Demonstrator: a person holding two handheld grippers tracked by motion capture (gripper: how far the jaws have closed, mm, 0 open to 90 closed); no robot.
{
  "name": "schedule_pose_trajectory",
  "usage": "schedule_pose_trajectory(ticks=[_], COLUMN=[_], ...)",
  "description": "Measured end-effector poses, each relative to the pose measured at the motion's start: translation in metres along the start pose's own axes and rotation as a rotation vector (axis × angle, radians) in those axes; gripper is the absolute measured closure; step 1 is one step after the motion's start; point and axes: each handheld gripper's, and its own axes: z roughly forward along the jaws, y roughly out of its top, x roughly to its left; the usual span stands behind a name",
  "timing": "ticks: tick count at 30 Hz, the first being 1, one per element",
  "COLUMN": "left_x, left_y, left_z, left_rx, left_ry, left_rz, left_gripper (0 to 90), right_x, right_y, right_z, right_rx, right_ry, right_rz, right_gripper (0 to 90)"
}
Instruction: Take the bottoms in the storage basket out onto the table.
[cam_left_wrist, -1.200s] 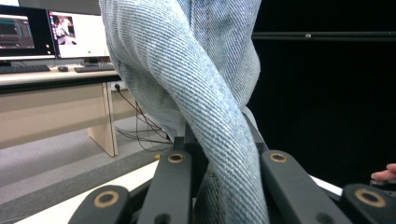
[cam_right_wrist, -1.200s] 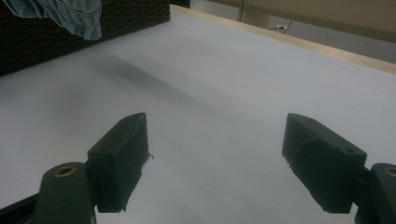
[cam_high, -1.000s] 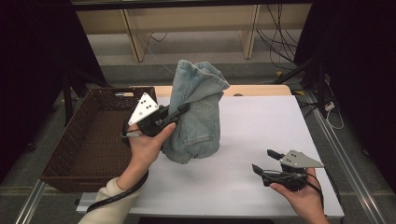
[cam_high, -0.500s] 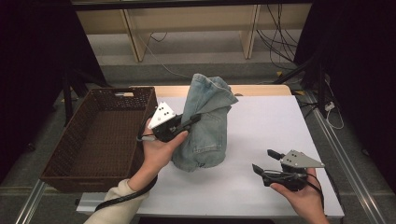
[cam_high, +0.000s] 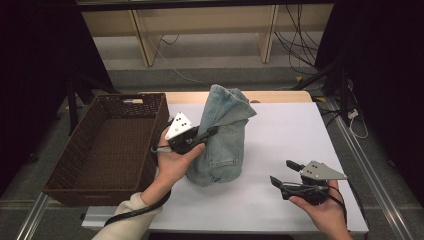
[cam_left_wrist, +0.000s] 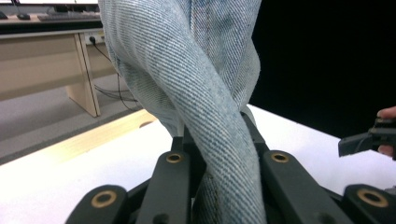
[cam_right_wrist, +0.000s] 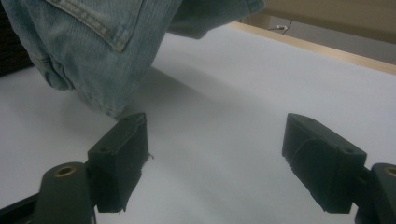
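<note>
A pair of light blue jeans (cam_high: 222, 135) hangs bunched above the white table (cam_high: 280, 135), its lower end brushing the surface. My left gripper (cam_high: 212, 131) is shut on a fold of the jeans (cam_left_wrist: 205, 93), with denim pinched between the jaws in the left gripper view. Near the front right of the table my right gripper (cam_high: 285, 172) stands open and holds nothing. In the right gripper view its fingertips (cam_right_wrist: 119, 154) frame bare table, and the jeans (cam_right_wrist: 93, 51) hang at the upper left.
A dark brown wicker basket (cam_high: 70, 170) sits at the table's left edge, beside the left hand. A wooden strip (cam_high: 270, 96) runs along the table's far edge, with shelving and cables (cam_high: 300, 30) beyond. A metal rail (cam_high: 360, 165) borders the right side.
My left gripper has carried the jeans to the right, away from the basket and toward the table's middle. The right gripper has stayed still and open.
</note>
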Motion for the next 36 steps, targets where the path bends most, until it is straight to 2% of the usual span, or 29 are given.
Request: schedule_pose_trajectory(ticks=[5,13,17,19,23,29,31,33,36], left_x=[-0.001,-0.002,-0.002,-0.002,0.000,0.001,0.002,0.002,0.003], left_y=[-0.008,-0.013,-0.017,-0.018,-0.017,-0.009,-0.008,-0.008,-0.009], left_z=[0.006,0.012,0.016,0.019,0.023,0.018,0.016,0.013,0.005], left_rx=[0.028,0.038,0.059,0.071,0.108,0.134,0.151,0.170,0.191], left_ry=[0.001,-0.003,-0.009,-0.009,0.012,0.037,0.028,0.028,0.020], left_rz=[0.000,-0.002,-0.008,-0.017,-0.034,-0.051,-0.057,-0.042,-0.032], left_gripper=[77.5,77.2,74.0,68.9,48.1,24.9,20.7,16.6,15.9], right_x=[0.000,0.000,0.000,0.000,0.000,0.000,0.000,0.000,0.000], right_y=[0.000,0.000,0.000,0.000,0.000,0.000,0.000,0.000,0.000], right_z=[-0.001,-0.001,-0.001,0.000,0.000,0.000,-0.001,-0.001,-0.001], right_rx=[-0.003,-0.002,-0.001,-0.004,-0.001,0.000,0.000,-0.003,0.000], right_ry=[0.001,-0.001,-0.001,0.000,-0.001,-0.001,-0.001,-0.002,-0.001], right_rz=[0.000,0.000,0.001,0.001,0.001,0.002,0.001,0.002,0.003], right_gripper=[23.6,23.5,23.5,23.5,23.5,23.5,23.5,23.5,23.5])
